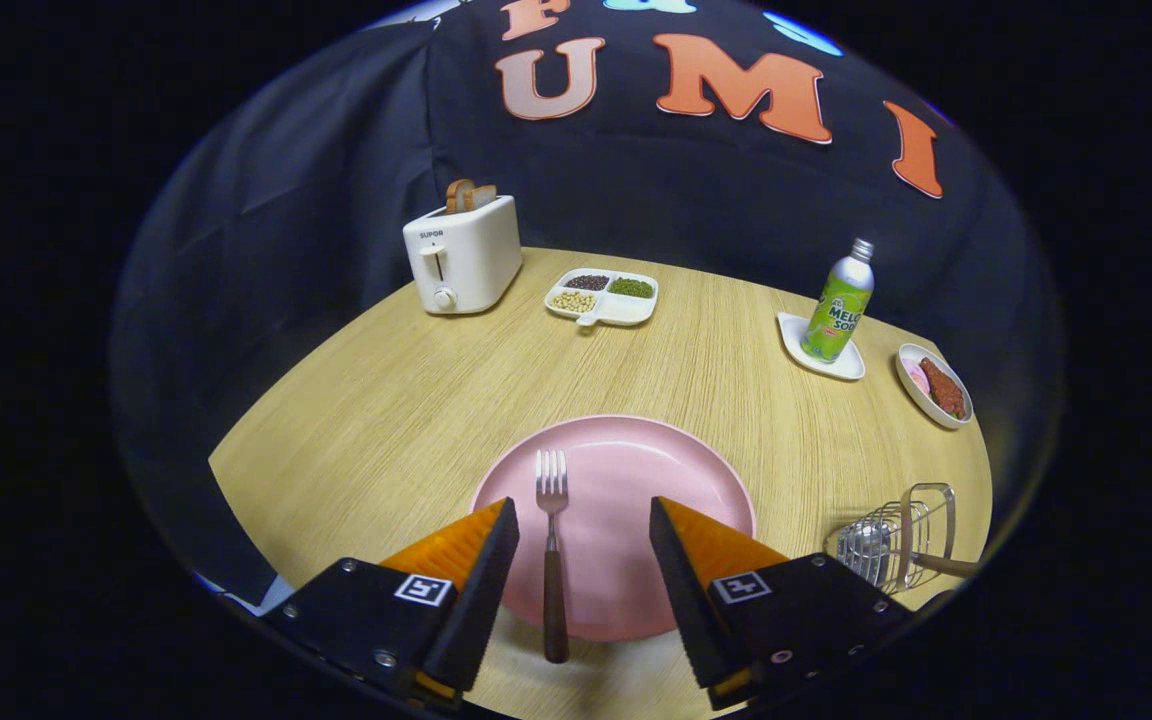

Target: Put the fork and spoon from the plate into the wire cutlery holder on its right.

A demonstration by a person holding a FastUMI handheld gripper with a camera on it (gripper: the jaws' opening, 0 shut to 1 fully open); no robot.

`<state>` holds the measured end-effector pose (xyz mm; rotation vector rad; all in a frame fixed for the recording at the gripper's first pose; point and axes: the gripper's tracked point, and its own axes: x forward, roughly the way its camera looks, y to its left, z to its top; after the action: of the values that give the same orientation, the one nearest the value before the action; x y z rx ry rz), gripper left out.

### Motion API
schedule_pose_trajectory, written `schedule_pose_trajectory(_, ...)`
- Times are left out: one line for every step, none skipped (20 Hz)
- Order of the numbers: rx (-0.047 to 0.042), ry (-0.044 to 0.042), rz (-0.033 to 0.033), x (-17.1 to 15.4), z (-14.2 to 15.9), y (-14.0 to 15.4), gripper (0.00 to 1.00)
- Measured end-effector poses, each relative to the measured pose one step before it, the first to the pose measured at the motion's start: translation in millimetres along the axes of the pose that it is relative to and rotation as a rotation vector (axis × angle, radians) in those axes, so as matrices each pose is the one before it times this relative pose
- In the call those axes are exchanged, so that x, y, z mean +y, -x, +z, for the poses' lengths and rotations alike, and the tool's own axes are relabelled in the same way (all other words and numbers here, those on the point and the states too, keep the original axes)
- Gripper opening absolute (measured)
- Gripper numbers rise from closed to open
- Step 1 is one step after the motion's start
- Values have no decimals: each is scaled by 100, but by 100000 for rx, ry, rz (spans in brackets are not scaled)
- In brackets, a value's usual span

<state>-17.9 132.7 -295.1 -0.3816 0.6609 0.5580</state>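
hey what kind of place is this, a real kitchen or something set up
Likely a staged dining table in a recording booth: a toaster, a pink plate with a fork between the open gripper's fingers, and black cloth behind.

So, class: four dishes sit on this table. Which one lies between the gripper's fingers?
The round pink plate, with the fork on it, lies between the open gripper's fingers. The divided tray, the bottle's saucer and the small food dish lie far beyond.

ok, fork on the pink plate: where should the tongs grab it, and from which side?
By the dark handle, coming straight down from above. The fork lies flat on the plate, tines pointing away, handle overhanging the near rim. The open tongs already straddle it, so the fingers can close across the narrow handle.
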Motion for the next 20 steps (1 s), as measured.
schedule_pose_trajectory(773,1250,67,228,-473,-414,73)
schedule_pose_trajectory(659,725,947,361,-400,-419,71)
schedule_pose_trajectory(611,411,879,296,-522,-344,67)
schedule_pose_trajectory(778,587,58,90,-477,-310,67)
schedule_pose_trajectory(560,378,36,-18,-448,-248,67)
schedule_pose_trajectory(565,-142,307,66,-367,-263,67)
schedule_pose_trajectory(671,-486,764,217,-326,-357,67)
schedule_pose_trajectory(812,-351,694,237,-409,-216,67)
schedule_pose_trajectory(654,25,51,-167,-383,-20,66)
schedule_pose_trajectory(581,242,-124,-10,-313,-195,62)
schedule_pose_trajectory(367,93,-61,62,-204,-115,53)
schedule_pose_trajectory(274,-113,217,164,-241,-35,48)
schedule_pose_trajectory(409,-132,116,101,-232,-35,40)
schedule_pose_trajectory(878,-124,-193,35,-253,-26,36)
schedule_pose_trajectory(1046,-148,-344,-18,-352,-43,30)
schedule_pose_trajectory(805,-118,-480,-70,-121,13,25)
schedule_pose_trajectory(314,3,-266,-30,-78,63,17)
schedule_pose_trajectory(129,-104,303,159,43,-92,13)
schedule_pose_trajectory(748,-444,699,213,-142,-78,11)
schedule_pose_trajectory(982,-614,820,141,-82,-32,11)
